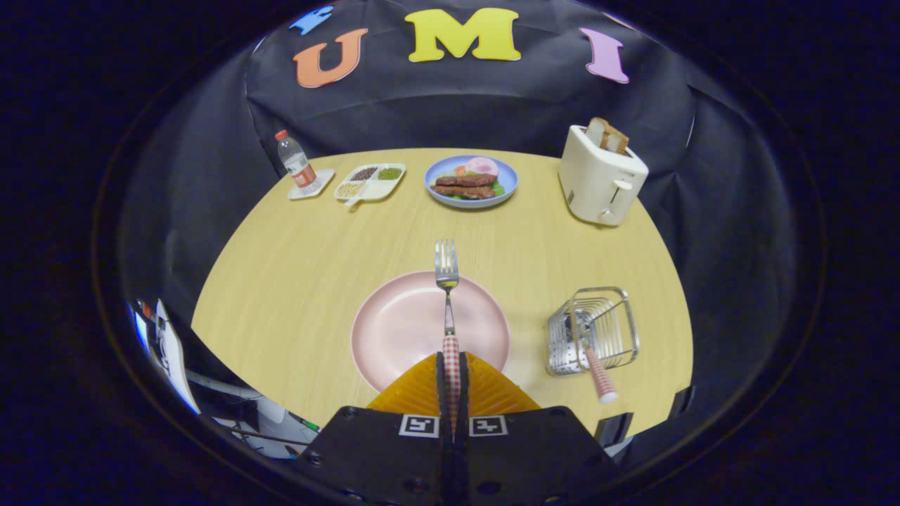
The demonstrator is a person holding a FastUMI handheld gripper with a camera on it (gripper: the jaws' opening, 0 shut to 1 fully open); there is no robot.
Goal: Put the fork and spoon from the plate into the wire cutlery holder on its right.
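One piece left: my hand-held gripper [451, 379] clamps the fork [447, 295] handle; tines could snag the wire holder [594, 330] at four o'clock

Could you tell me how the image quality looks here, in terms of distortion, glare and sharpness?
In the gripper view, fisheye distortion curves the table edge; lighting is even, with soft glare on the pink plate and wire cutlery holder; the fork, clamped by its handle in the gripper, is sharp, as are the toaster and food plate.
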